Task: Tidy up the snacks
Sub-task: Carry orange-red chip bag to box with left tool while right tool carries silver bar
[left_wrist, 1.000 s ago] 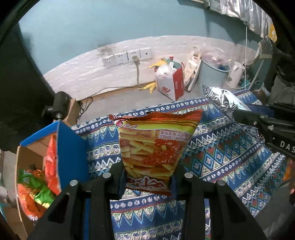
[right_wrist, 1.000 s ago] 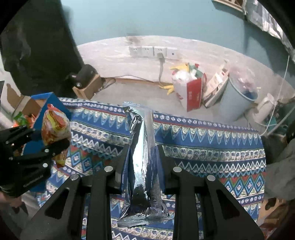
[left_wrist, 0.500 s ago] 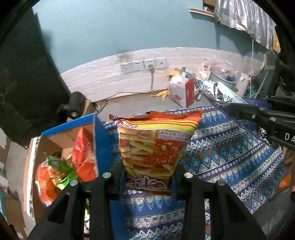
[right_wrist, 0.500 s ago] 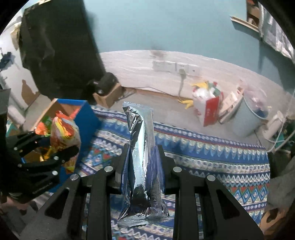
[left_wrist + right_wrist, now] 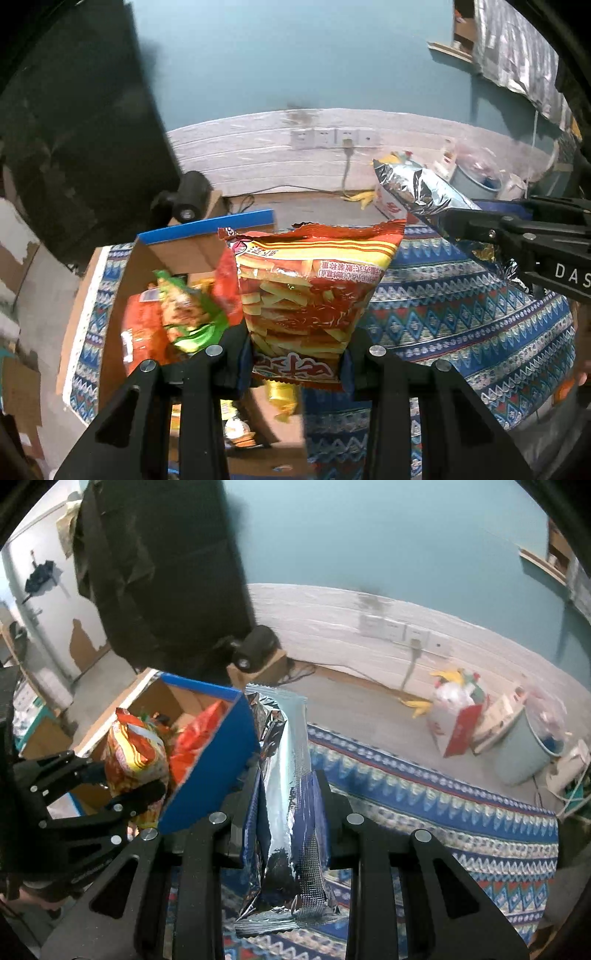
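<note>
Snacks are in both claws. The left claw [image 5: 297, 350] pinches a red and yellow chip bag [image 5: 310, 291] by its lower end, the bag standing upright between the two pads. The right claw [image 5: 286, 812] is pressed together on a silver foil packet [image 5: 286, 794], also upright, with its crimped bottom edge hanging below the pads.

In the left wrist view, the chip bag hangs above the edge of an open cardboard box [image 5: 177, 254] with a blue outer wall. Inside the box lie more snacks: a green-trimmed packet [image 5: 188, 314] on top of an orange one [image 5: 142, 332], and a small yellow packet [image 5: 282, 398] lower down. The right claw and its foil packet [image 5: 413, 188] show at the right edge of this view, above the patterned blue cloth [image 5: 461, 332] that covers the worktop.

In the right wrist view, the box [image 5: 210, 753] stands just left of the foil packet, and the left claw [image 5: 122, 775] with the chip bag [image 5: 135, 753] is at the box's near side. The cloth [image 5: 443, 812] stretches off to the right. Beyond the worktop, on the floor by the wall, stand a red and white carton [image 5: 454, 720] and a pale blue bucket [image 5: 524, 749].
</note>
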Demonstrator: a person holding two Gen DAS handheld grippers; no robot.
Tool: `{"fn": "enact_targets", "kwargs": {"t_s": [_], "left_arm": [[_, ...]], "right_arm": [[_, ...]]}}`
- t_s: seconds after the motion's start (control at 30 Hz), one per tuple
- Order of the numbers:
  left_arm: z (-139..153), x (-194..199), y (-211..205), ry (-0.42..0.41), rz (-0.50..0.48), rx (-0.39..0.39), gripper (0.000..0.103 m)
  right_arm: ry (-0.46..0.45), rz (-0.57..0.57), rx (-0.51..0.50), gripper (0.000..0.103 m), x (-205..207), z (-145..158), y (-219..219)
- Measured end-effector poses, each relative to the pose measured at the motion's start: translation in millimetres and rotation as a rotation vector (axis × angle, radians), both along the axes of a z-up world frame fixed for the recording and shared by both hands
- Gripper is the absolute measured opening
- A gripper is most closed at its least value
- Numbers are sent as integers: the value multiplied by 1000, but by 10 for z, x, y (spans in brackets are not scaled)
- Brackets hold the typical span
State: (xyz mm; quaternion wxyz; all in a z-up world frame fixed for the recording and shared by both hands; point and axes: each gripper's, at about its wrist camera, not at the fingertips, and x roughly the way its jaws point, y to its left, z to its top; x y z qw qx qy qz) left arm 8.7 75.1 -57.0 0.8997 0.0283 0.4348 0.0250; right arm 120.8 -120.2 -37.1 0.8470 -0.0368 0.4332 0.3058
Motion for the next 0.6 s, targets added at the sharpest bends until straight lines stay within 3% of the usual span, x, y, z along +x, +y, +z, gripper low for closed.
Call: {"fn": "enact_targets", "kwargs": {"t_s": [0.6], "left_arm": [[-144,-189,782,23,157,-26,38]], "right_arm": [[8,120,23,25,-62,11,977]]}}
